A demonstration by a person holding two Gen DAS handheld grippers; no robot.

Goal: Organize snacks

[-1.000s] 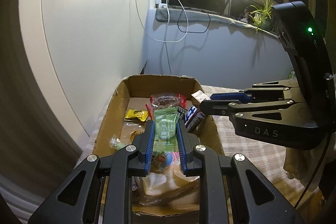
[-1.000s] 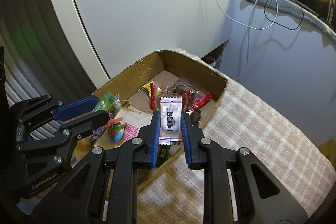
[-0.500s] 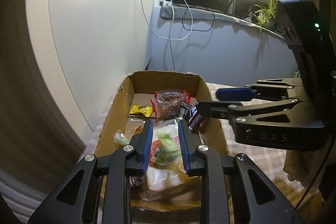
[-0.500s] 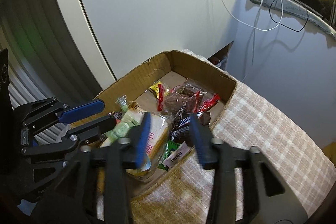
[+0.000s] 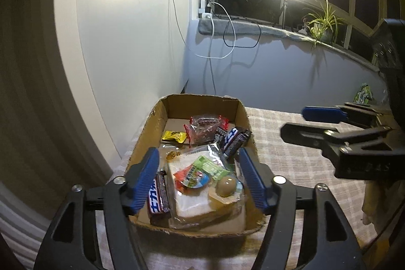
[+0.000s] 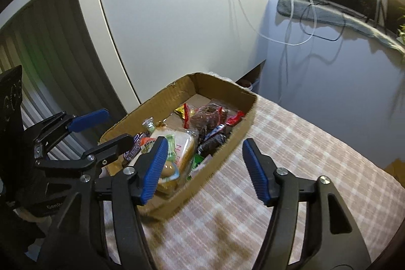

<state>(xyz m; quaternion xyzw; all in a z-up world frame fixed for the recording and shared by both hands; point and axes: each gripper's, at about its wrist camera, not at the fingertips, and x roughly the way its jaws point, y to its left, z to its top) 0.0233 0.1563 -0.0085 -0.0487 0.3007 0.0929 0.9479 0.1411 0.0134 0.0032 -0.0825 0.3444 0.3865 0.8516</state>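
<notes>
Cardboard box [image 5: 242, 115] of snacks is sitting on the checkered tablecloth [image 6: 303, 156], long axis running near to far. Left gripper [image 5: 200, 179] is hovering over the box's near end, jaws spread wide, holding nothing, bread pack [image 5: 200, 194] lying between them. Right gripper [image 6: 205, 166] is hanging spread apart and empty over the box's right wall. Open cloth is lying right of the box; white panel [image 5: 131, 37] is standing close on the left.

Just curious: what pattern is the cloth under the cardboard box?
Pale beige-and-white plaid tablecloth; clearest in the right wrist view.
</notes>
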